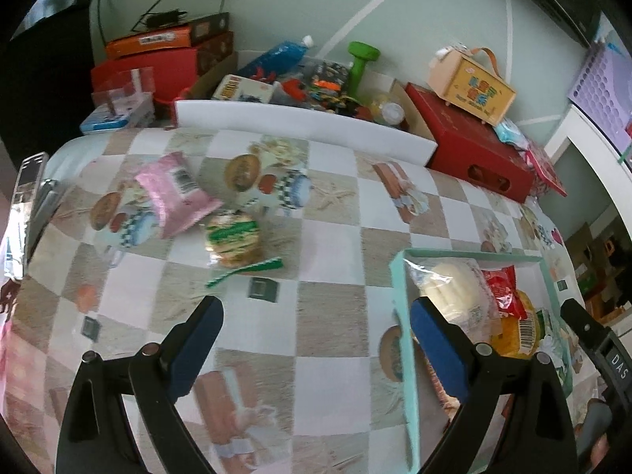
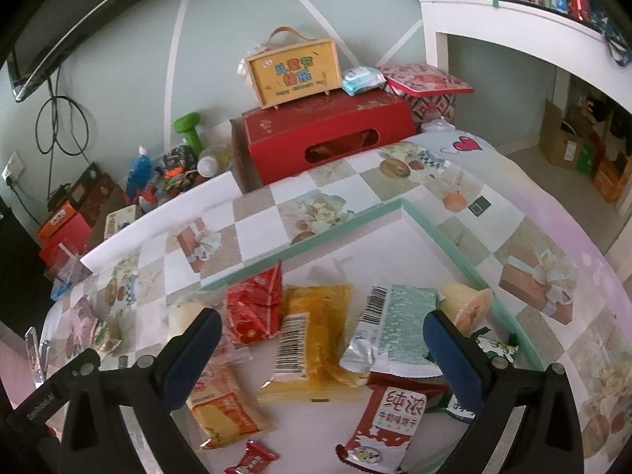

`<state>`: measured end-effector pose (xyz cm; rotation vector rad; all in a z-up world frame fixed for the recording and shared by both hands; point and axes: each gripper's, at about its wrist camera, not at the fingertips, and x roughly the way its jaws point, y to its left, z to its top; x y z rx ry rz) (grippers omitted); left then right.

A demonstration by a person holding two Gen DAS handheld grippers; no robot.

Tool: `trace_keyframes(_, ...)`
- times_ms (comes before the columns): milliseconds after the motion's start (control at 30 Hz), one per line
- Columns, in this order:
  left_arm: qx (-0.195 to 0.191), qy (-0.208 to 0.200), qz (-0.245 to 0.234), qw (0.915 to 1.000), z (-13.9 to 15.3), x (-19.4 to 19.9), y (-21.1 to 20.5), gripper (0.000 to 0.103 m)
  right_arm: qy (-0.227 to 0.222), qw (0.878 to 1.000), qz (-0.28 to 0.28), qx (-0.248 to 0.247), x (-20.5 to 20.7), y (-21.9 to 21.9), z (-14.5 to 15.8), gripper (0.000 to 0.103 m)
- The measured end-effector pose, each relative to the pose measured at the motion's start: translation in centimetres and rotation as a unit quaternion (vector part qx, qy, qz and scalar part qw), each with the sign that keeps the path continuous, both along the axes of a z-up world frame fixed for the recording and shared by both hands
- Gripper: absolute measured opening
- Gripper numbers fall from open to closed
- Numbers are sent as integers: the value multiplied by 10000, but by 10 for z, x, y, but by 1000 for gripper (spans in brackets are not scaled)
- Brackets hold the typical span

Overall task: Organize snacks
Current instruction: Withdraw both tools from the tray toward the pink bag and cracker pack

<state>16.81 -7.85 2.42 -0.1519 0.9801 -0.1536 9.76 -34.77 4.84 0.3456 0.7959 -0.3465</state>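
A pink snack packet (image 1: 173,197) and a clear bag of green-striped biscuits (image 1: 233,239) lie on the checked tablecloth, ahead and left of my open, empty left gripper (image 1: 316,318). A mint-rimmed tray (image 1: 399,272) at the right holds a pale bun packet (image 1: 450,292), a red packet (image 1: 503,290) and a yellow packet (image 1: 521,331). My right gripper (image 2: 322,326) is open and empty above the tray (image 2: 434,229), over a yellow packet (image 2: 316,339), a red packet (image 2: 254,306), a mint-green packet (image 2: 395,328) and a milk biscuit packet (image 2: 389,422).
A red box (image 1: 474,146) with a yellow toy case (image 1: 470,87) on it stands at the table's back right. A white board (image 1: 300,122) edges the far side, with cluttered boxes, a green dumbbell (image 1: 359,65) and bottles behind. A remote (image 1: 27,181) lies far left.
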Motion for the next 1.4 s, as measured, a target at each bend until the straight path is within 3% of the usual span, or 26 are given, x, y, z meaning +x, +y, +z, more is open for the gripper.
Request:
trace_keyframes(567, 127, 7, 892, 9959, 7, -8, 100, 96, 2, 9967, 787, -182, 22, 64, 4, 103)
trace_keyframes(933, 117, 34, 1294, 9915, 6, -10, 144, 96, 3, 9902, 1360, -327, 31, 117, 3, 103)
trace_keyframes(1400, 20, 183, 1124, 9935, -10, 21, 151, 96, -87, 9785, 1988, -542, 44, 176, -2, 103)
